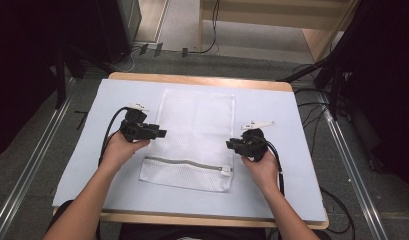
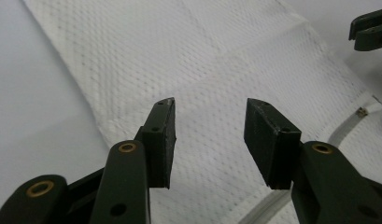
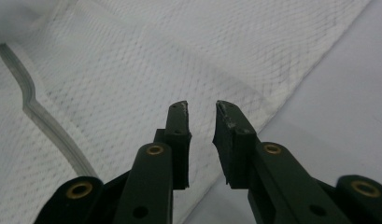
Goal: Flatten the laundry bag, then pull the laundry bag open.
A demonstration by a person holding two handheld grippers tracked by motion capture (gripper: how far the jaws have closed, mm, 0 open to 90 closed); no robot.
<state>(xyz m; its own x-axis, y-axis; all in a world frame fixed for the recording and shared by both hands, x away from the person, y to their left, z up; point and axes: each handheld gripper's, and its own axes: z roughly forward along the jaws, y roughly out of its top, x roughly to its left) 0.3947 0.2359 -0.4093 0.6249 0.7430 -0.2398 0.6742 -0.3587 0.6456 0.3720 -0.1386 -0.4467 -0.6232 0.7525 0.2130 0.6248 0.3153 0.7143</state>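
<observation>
A: Left gripper [image 1: 162, 133], centre left of the high view: jaws apart, nothing between, tips over mesh bag [image 1: 192, 140] edge.

B: Right gripper [image 1: 229, 144], centre right: jaws narrowly apart, empty (bag's other edge just beside).

A: Bag flat on white mat [image 1: 272, 115], mid-frame; zipper [image 1: 184, 163] along lower end.

- A white mesh laundry bag [image 1: 194, 137] lies flat on the desk [image 1: 272, 107].
- The left gripper [image 1: 161, 133] and right gripper [image 1: 231, 144] flank the bag's side edges.
</observation>
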